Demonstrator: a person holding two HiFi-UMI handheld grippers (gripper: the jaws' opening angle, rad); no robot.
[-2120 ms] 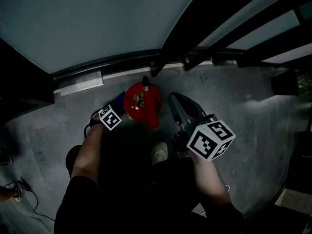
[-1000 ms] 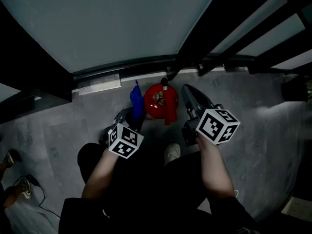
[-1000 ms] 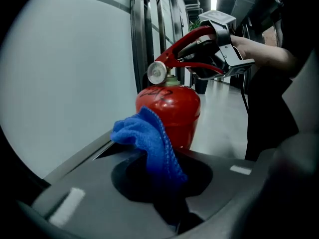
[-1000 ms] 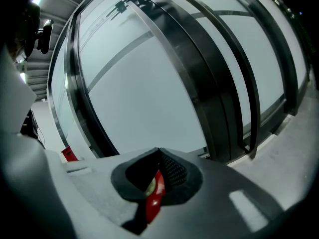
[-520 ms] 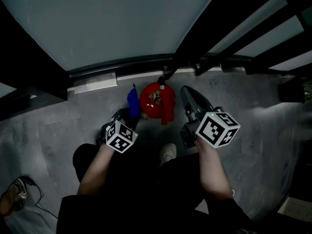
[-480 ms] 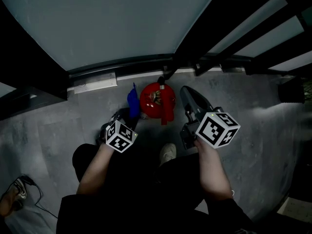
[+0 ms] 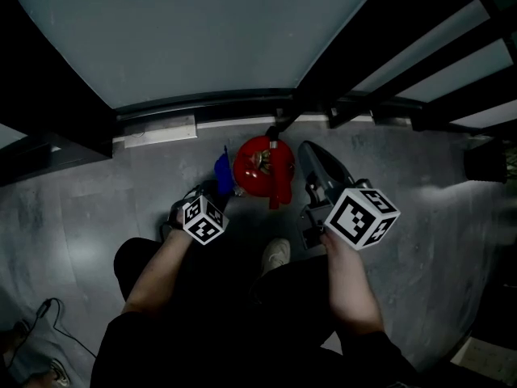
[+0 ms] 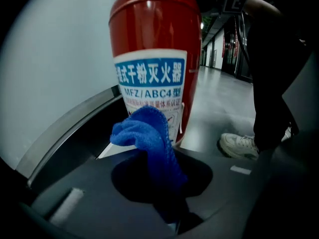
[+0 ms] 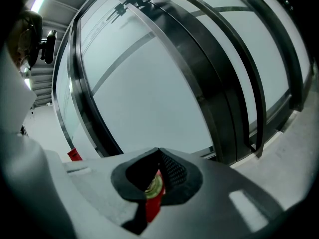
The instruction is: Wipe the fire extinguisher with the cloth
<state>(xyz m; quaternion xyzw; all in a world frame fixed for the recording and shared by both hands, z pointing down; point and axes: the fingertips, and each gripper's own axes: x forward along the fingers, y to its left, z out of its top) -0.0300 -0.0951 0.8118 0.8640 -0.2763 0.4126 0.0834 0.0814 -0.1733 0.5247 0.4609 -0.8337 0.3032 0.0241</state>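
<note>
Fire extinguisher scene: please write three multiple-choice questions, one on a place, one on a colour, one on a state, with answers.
1. Where does the red metal fire extinguisher stand? A) on a table B) on the grey floor beside the glass wall C) in a cabinet
2. What colour is the fluffy cloth? A) yellow B) white C) blue
3. What is the left gripper doing? A) open, empty B) shut on the cloth C) gripping a bottle
Answers: 1 B, it stands at the wall's foot; 2 C, its pile is blue; 3 B, the cloth rises between closed jaws.
</note>
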